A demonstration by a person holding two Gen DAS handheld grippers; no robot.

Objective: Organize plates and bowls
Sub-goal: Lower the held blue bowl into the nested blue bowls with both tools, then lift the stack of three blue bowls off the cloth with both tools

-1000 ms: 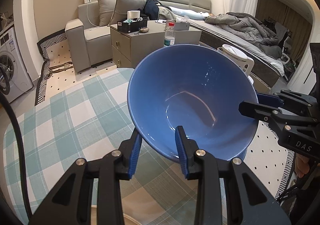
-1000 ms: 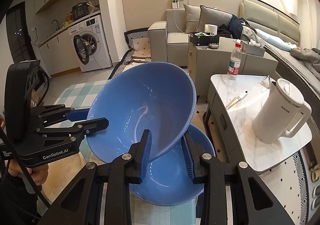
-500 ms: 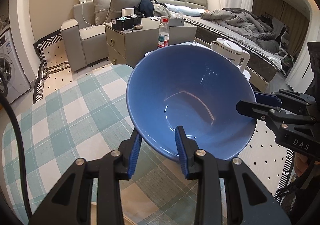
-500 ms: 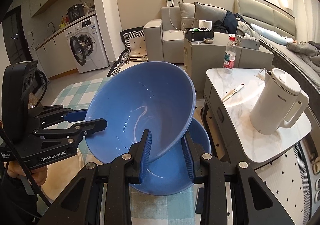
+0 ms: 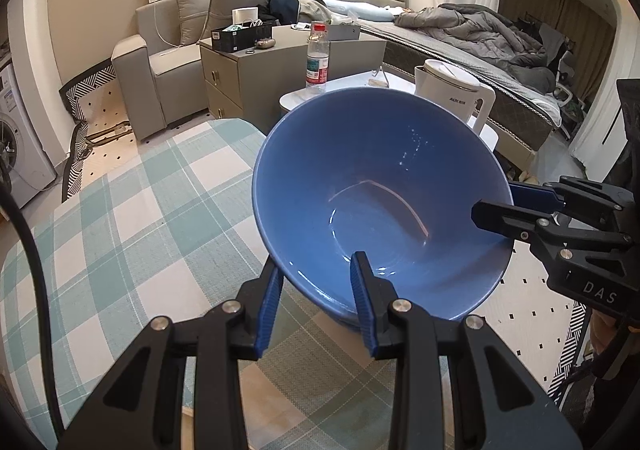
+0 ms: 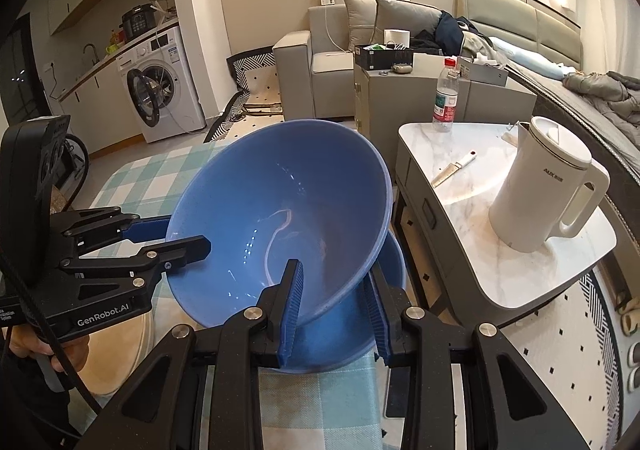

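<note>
Item: blue bowl [image 6: 280,218], tilted, carried above second blue bowl [image 6: 360,334] on the checked tablecloth [image 5: 120,218].

Grip: left gripper [image 5: 316,306] and right gripper [image 6: 334,308] each clamped on its rim.

Hazards: uneven lowering could twist the rim loose; a hard landing may chip either bowl. Bowl-to-bowl contact apparently absent, partly hidden.

Each wrist camera looks steeply down along its own fingers from close behind them, the left view facing rightward and the right view leftward, and both share the tilted blue bowl [image 5: 380,202] [image 6: 280,218] pinched just ahead, the checked bench [image 5: 140,210] [image 6: 148,174] and white kettle [image 5: 452,94] [image 6: 544,182] beyond.
</note>
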